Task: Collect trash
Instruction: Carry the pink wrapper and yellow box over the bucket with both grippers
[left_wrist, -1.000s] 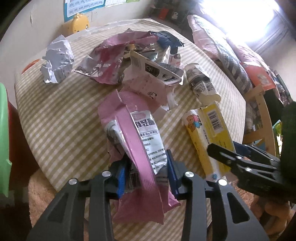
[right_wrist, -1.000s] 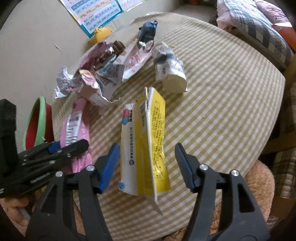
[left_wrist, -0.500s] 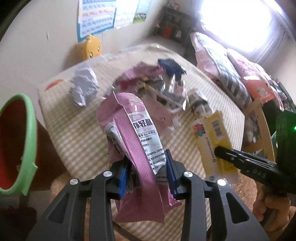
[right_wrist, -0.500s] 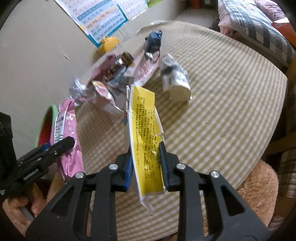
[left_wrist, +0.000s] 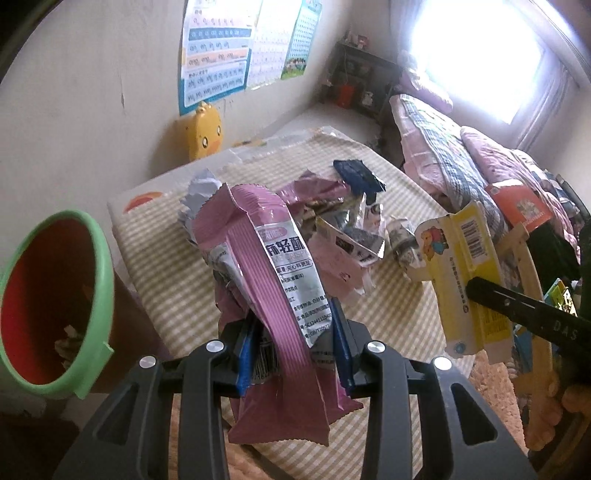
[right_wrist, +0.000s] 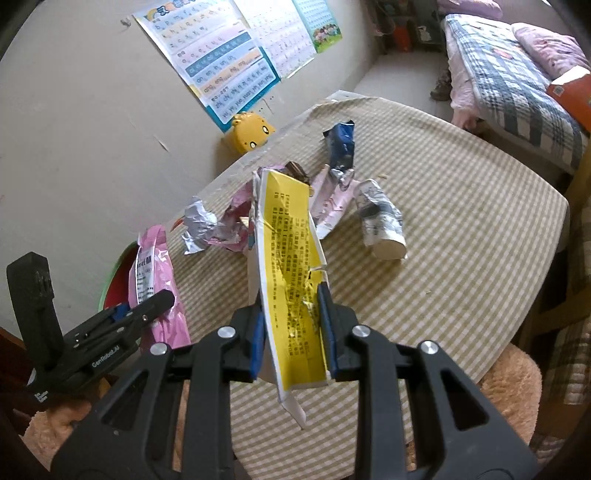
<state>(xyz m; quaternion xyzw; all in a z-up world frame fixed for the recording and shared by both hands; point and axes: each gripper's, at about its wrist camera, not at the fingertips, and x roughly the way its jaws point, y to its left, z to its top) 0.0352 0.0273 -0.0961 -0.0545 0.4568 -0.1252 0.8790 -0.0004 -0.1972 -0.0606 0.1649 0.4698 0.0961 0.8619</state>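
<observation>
Pink wrapper (left_wrist: 273, 280) clamped in left gripper (left_wrist: 293, 347), yellow carton (right_wrist: 291, 280) pinched in right gripper (right_wrist: 291, 339) after jaws just closed — both held above worktop (right_wrist: 461, 266). Bin (left_wrist: 55, 295) at left: grips best kept firm — released only once over rim.

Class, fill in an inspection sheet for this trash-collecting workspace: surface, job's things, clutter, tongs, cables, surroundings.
Surface: table under a checked cloth.
Job's things: pink wrapper and yellow carton lifted off the table; red bin with green rim at the table's left.
Clutter: crumpled foil, blue wrapper, printed paper cup on its side.
Tongs: left tongs shut on the pink wrapper; right tongs shut on the yellow carton.
Cables: nothing seen.
Surroundings: wall posters, yellow duck toy, bed.
</observation>
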